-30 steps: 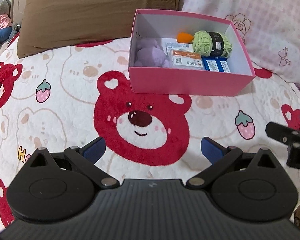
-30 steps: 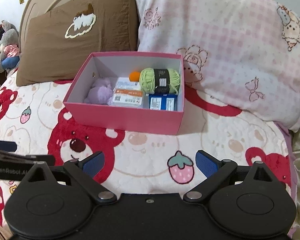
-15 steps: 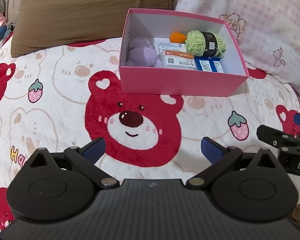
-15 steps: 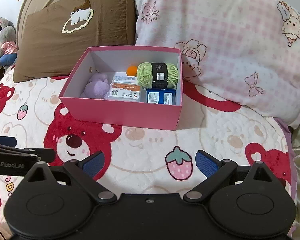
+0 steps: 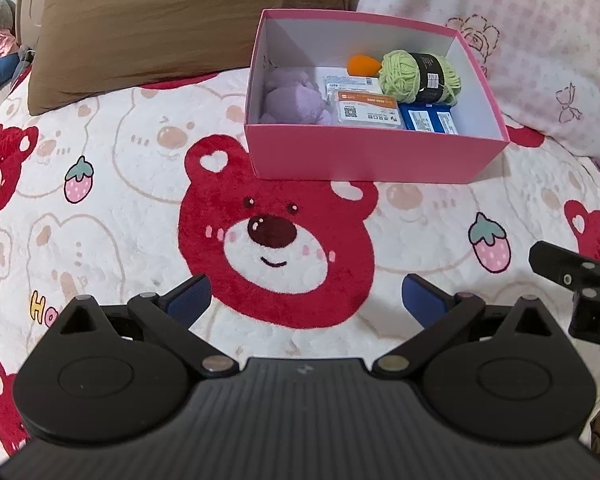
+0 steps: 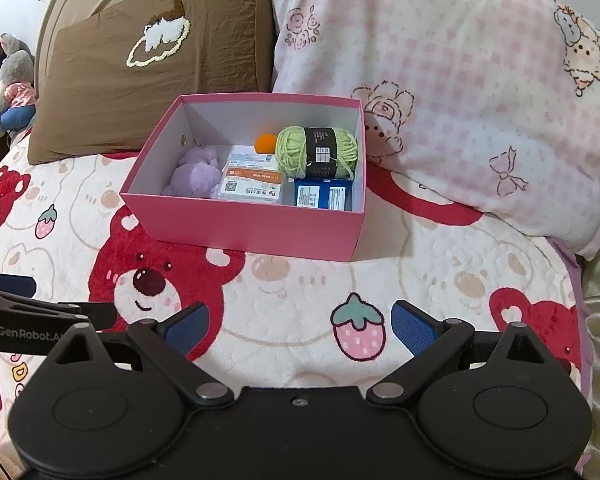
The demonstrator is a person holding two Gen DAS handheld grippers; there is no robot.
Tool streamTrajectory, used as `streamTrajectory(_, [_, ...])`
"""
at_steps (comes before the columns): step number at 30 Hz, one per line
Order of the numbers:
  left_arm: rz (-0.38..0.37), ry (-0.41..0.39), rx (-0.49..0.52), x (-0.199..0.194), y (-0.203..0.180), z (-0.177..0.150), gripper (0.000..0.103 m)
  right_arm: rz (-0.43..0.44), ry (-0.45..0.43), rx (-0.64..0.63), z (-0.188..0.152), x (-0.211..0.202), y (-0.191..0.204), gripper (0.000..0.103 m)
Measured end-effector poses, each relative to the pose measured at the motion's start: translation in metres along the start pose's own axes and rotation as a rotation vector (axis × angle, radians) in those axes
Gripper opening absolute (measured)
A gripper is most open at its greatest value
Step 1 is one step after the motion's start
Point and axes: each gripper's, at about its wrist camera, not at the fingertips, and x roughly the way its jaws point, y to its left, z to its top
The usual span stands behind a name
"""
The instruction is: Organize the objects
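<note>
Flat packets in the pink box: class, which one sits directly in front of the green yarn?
The blue packet, by the right wall of the box. The orange-striped packet lies left of it, beside the purple plush.

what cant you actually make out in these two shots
- Print on the orange-labelled packet and blue packet: too small in both views.
- What lies under the green yarn and purple plush: covered by them; the pink box front wall hides the near floor.
- Orange ball: partly behind the yarn.
- Right claw in the left wrist view: cut off by the frame edge.
</note>
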Motion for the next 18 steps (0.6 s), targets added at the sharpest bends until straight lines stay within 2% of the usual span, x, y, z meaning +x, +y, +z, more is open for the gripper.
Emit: streamTrajectory(18, [0.020,0.034,-0.004,-0.0026,0.0009,-0.0058,0.103,-0.005,0.003,0.010,-0.0049,-0.0022,-0.0048,0.099])
